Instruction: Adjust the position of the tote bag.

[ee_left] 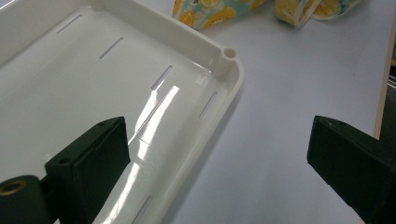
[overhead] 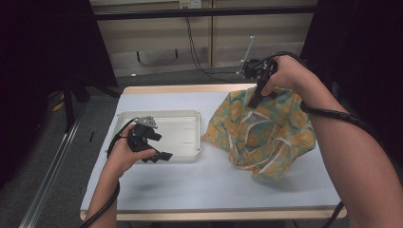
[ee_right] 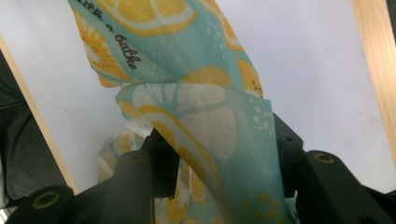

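A teal cloth [overhead: 266,128] printed with orange slices lies bunched on the right half of the table; in the right gripper view the cloth [ee_right: 187,56] runs up from between the jaws. My right gripper [overhead: 256,101] points down at its far top edge. That gripper [ee_right: 219,140] has its jaws apart, with a fold of cloth draped loosely between them and over the right jaw. My left gripper [overhead: 159,146] hovers over the near right part of a white tray [overhead: 161,113]. Its jaws stand wide, nothing between them, and the left gripper [ee_left: 219,135] straddles the tray's rim [ee_left: 224,70].
The white tabletop [overhead: 190,185] has a wooden edge at front and back. The tray holds nothing and has slots in its floor. A corner of the cloth [ee_left: 210,11] lies just past the tray. Dark frames and cables stand beyond the far edge.
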The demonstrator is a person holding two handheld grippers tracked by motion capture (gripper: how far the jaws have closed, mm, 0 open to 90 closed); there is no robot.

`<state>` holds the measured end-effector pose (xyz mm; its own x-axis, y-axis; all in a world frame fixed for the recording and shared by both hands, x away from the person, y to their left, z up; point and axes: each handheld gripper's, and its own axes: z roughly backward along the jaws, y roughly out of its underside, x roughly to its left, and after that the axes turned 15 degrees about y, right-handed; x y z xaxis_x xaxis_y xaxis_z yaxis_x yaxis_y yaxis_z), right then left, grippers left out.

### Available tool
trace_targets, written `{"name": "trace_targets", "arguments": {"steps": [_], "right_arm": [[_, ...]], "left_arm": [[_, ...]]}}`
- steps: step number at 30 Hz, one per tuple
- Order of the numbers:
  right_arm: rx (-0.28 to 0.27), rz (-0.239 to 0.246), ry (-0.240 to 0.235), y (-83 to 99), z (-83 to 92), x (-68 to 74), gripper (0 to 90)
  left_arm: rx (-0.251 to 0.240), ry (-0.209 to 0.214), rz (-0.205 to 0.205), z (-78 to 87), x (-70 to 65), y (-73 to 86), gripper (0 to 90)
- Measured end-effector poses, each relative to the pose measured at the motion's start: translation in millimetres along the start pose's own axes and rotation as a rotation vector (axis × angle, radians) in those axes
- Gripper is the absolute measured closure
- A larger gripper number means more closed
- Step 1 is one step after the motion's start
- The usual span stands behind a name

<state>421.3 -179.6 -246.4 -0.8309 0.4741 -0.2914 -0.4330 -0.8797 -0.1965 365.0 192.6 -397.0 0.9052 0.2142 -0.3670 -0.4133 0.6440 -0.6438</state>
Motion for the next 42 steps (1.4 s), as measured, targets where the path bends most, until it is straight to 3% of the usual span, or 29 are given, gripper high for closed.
{"name": "trace_targets", "arguments": {"steps": [1, 2, 3, 7, 8, 9, 11, 13, 15, 16, 17, 18, 21, 23, 26, 27, 28, 32, 33, 35, 39, 40, 41, 42], "right_arm": [[-0.01, -0.034, -0.006, 4.1, 1.3, -1.9, 58.8], [-0.01, -0.034, -0.006, 4.1, 1.3, -1.9, 58.8], [-0.012, -0.021, 0.007, 7.2, 0.8, -2.6, 68.1], [-0.01, -0.001, 0.036, 7.8, -1.2, -2.2, 83.7], [-0.01, -0.001, 0.036, 7.8, -1.2, -2.2, 83.7], [-0.004, 0.03, 0.038, 7.7, -2.9, -1.2, 89.9], [-0.006, 0.059, 0.029, 7.1, -2.3, 0.1, 90.0], [-0.004, 0.082, 0.016, 6.6, -0.6, 0.4, 90.0], [-0.002, 0.159, -0.01, 5.5, 3.4, 1.7, 90.0], [-0.002, 0.159, -0.01, 5.5, 3.4, 1.7, 90.0], [-0.014, 0.203, -0.022, 4.8, 4.8, 3.1, 90.0], [-0.021, 0.204, -0.023, 5.0, 4.3, 3.1, 90.0], [-0.027, 0.173, 0.018, 5.2, 2.6, 1.5, 87.3], [-0.021, 0.115, 0.023, 5.3, 1.9, 1.3, 75.3], [-0.019, 0.072, 0.02, 7.0, 2.0, 1.1, 62.7], [-0.019, 0.072, 0.02, 7.0, 2.0, 1.1, 62.7], [-0.015, 0.043, 0.017, 7.7, 3.1, 1.1, 62.7], [-0.028, 0.023, 0.023, 12.8, 9.8, -1.4, 59.3], [-0.013, -0.016, 0.039, 15.0, 14.2, -3.4, 54.5], [-0.014, -0.047, 0.047, 17.9, 18.3, -4.3, 48.9], [-0.01, -0.074, 0.051, 22.7, 22.9, -4.2, 45.9], [-0.011, -0.082, 0.05, 25.6, 23.6, -4.3, 45.1], [0.002, -0.097, 0.054, 29.8, 24.4, -4.9, 42.9], [0.002, -0.097, 0.054, 29.8, 24.4, -4.9, 42.9]], "left_arm": [[-0.001, 0.002, 0.002, 0.0, -0.3, -0.2, 5.5], [0.003, -0.003, 0.003, 0.3, -0.7, -0.5, 5.5], [-0.001, 0.001, 0.003, 0.0, -0.4, -0.5, 5.5], [0.005, -0.004, -0.002, -1.3, 0.3, -0.6, 5.5], [0.016, 0.022, 0.0, -0.6, 1.3, -1.0, 5.5], [0.02, 0.023, -0.001, -0.9, 1.4, -1.1, 5.5], [0.021, -0.008, 0.002, -2.4, 0.6, -0.8, 5.5], [0.021, -0.008, 0.001, -2.3, 1.1, -0.5, 5.5], [0.015, -0.001, -0.001, -1.2, 1.9, -0.4, 5.5], [0.015, -0.001, -0.001, -1.2, 1.9, -0.4, 5.5], [0.006, -0.011, 0.0, -1.1, 1.1, -0.4, 5.5], [0.007, -0.009, -0.001, -0.8, 0.8, -0.5, 5.5], [0.011, 0.004, -0.003, -0.8, 1.1, -0.7, 5.5], [0.009, 0.0, -0.004, -1.2, 0.9, -0.6, 5.5], [0.008, 0.005, -0.004, -1.5, 1.0, -0.3, 5.5], [0.008, 0.005, -0.004, -1.5, 1.0, -0.3, 5.5], [0.018, 0.02, -0.004, -0.7, 1.7, -0.5, 5.5], [0.012, 0.001, -0.005, -1.9, 0.9, -0.2, 5.5], [0.011, 0.003, -0.002, -2.0, 0.5, -0.3, 5.5], [0.009, 0.003, 0.003, -3.4, -0.4, -1.0, 5.5], [0.019, 0.003, 0.002, -5.5, -0.1, -1.7, 5.5], [0.022, 0.022, 0.004, -5.5, 0.5, -1.9, 5.5], [0.026, -0.007, -0.002, -7.4, -0.6, -2.9, 5.5], [0.026, -0.007, -0.002, -7.4, -0.6, -2.9, 5.5]]}}
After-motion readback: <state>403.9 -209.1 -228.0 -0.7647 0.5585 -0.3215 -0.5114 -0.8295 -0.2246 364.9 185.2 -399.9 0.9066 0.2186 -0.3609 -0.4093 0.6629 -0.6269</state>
